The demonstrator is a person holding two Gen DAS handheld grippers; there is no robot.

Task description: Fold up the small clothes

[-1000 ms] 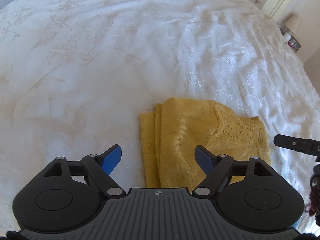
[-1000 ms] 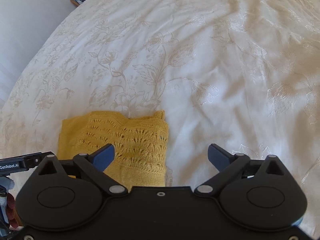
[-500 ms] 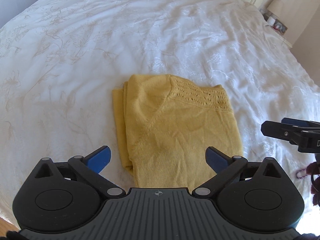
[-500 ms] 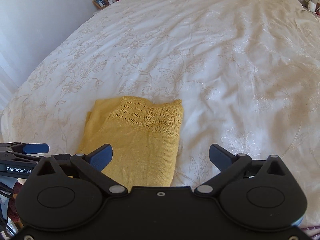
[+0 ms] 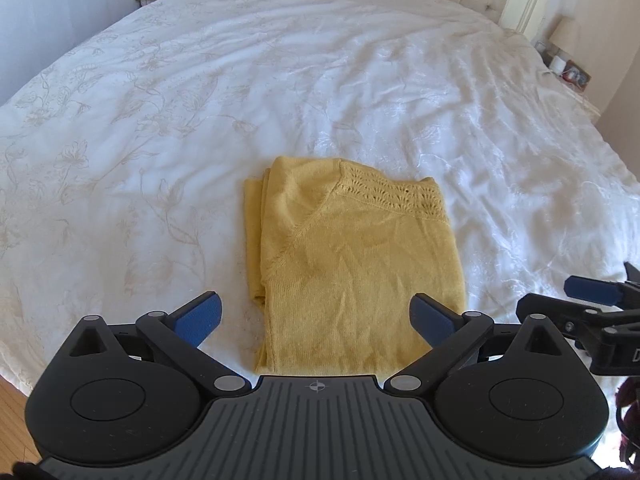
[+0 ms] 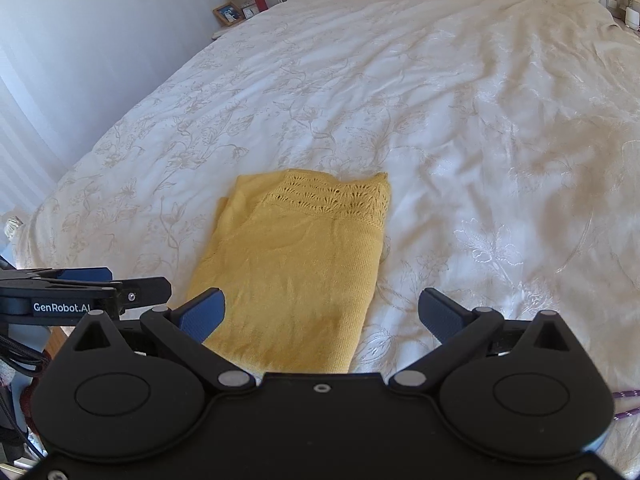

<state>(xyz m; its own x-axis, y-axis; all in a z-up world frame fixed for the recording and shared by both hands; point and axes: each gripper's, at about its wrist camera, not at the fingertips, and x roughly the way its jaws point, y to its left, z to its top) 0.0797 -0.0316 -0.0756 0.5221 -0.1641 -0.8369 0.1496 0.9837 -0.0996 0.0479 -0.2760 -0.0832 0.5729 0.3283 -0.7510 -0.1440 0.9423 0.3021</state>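
Yellow knit top (image 5: 352,264) lies folded on the bed (image 5: 200,100) — ahead of both wide-spread, empty claws (image 5: 316,316) (image 6: 320,314).

I note one yellow knit sweater (image 5: 352,268), folded into a flat rectangle on the bed (image 5: 200,120) near its foot edge. Lacy openwork band lies toward the headboard; stacked fold edges show along its left side.
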